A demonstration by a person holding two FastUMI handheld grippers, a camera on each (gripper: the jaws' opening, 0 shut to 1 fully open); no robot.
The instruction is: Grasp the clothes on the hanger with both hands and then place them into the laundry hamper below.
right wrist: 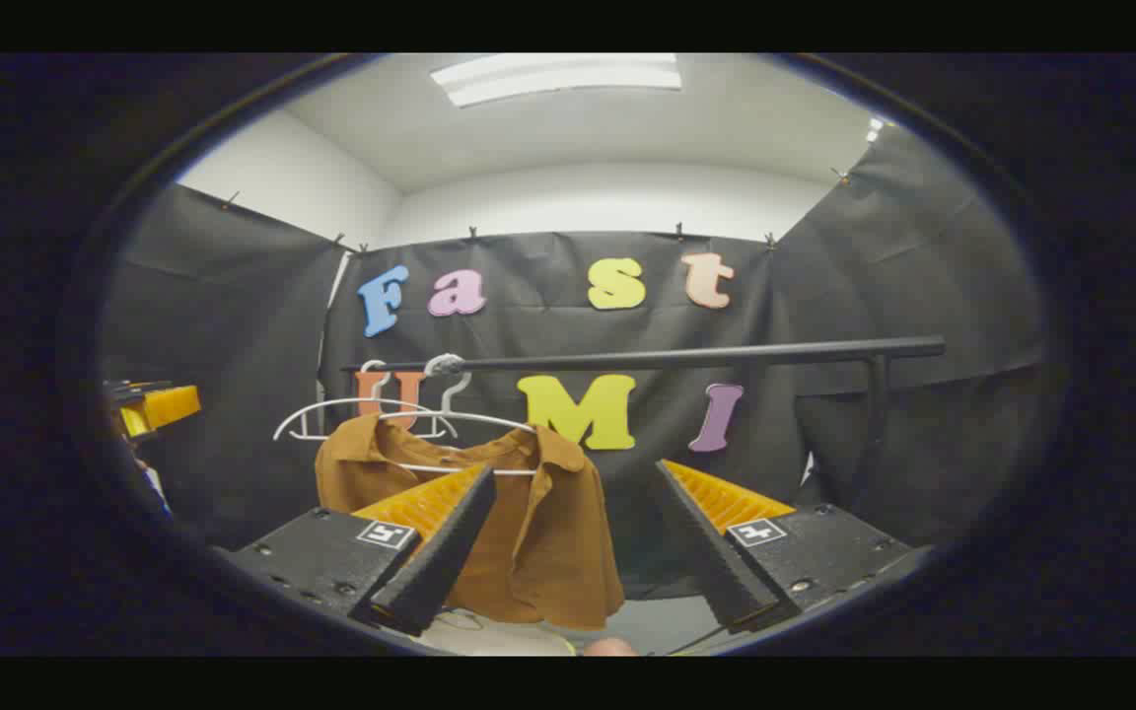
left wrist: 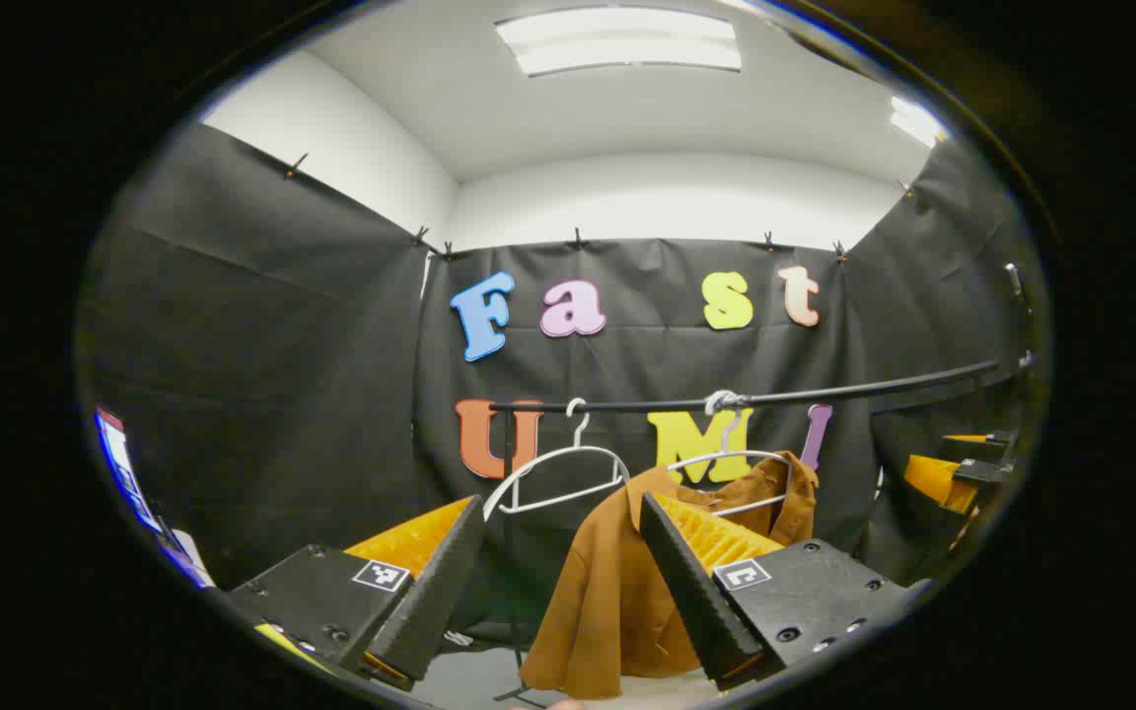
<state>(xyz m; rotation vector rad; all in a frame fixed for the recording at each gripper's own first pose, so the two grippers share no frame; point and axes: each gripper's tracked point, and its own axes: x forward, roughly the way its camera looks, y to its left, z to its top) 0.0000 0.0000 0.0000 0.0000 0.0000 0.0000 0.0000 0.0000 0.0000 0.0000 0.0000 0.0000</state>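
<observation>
A brown shirt [left wrist: 607,592] hangs on a white hanger [left wrist: 726,463] from a black rail [left wrist: 824,392]. In the left gripper view my left gripper [left wrist: 558,532] is open, short of the shirt, which shows between and behind its fingers. The right gripper view has the same shirt [right wrist: 548,532] on its hanger [right wrist: 450,419] under the rail [right wrist: 647,357]. My right gripper [right wrist: 578,488] is open too, still apart from the cloth, with the shirt behind its left finger. The other gripper [left wrist: 953,473] appears at the far right of the left gripper view.
An empty white hanger [left wrist: 558,473] hangs to the left of the shirt on the same rail. The rail's upright post [right wrist: 874,434] stands at the right. A pale floor patch [right wrist: 489,636] lies below the shirt. The other gripper [right wrist: 149,404] shows at the left edge.
</observation>
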